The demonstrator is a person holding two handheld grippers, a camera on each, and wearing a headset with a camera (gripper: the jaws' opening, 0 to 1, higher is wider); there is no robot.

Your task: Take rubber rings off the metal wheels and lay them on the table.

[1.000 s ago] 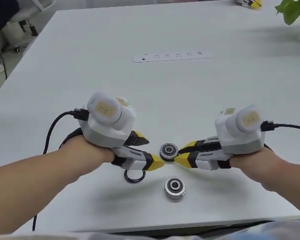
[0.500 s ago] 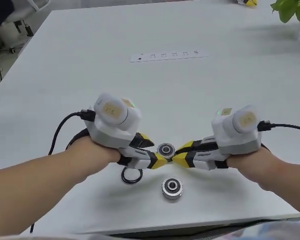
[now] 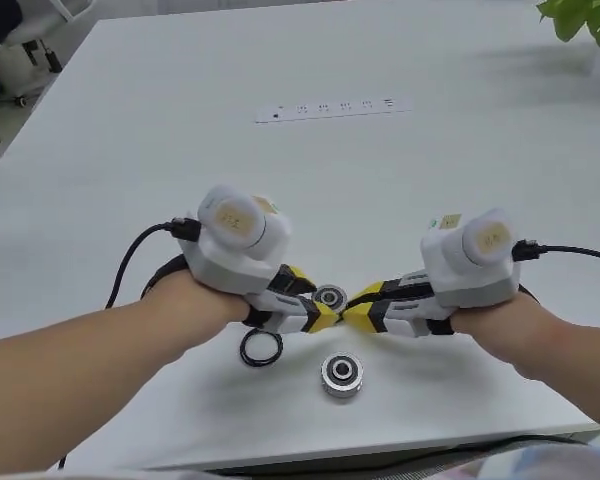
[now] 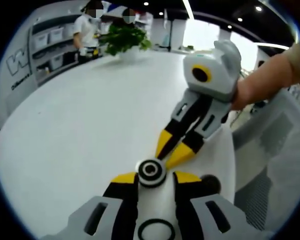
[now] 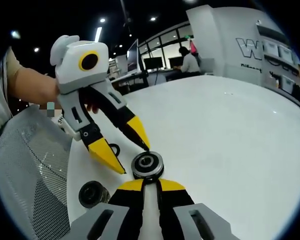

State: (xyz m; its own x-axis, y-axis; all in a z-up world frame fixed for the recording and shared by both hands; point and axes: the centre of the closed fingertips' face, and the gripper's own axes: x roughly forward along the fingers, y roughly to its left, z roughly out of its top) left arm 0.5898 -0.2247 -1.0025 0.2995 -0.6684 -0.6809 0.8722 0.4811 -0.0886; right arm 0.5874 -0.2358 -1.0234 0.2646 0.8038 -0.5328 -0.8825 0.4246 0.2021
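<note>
A small metal wheel with a dark rubber rim lies on the white table, between the two grippers. My left gripper is open, its yellow tips on either side of the wheel. My right gripper faces it from the other side, shut, with its tips against the wheel's near edge; whether they pinch the rubber is unclear. A second wheel lies nearer the table's front edge. One loose black rubber ring lies flat under the left gripper.
A white power strip lies further back on the table. A potted plant stands at the far right corner. The table's front edge runs just below the second wheel. Black cables trail from both grippers.
Both grippers' tips have drawn closer together at the wheel between them. The loose ring and the second wheel have stayed where they were; the head view has shifted a little.
</note>
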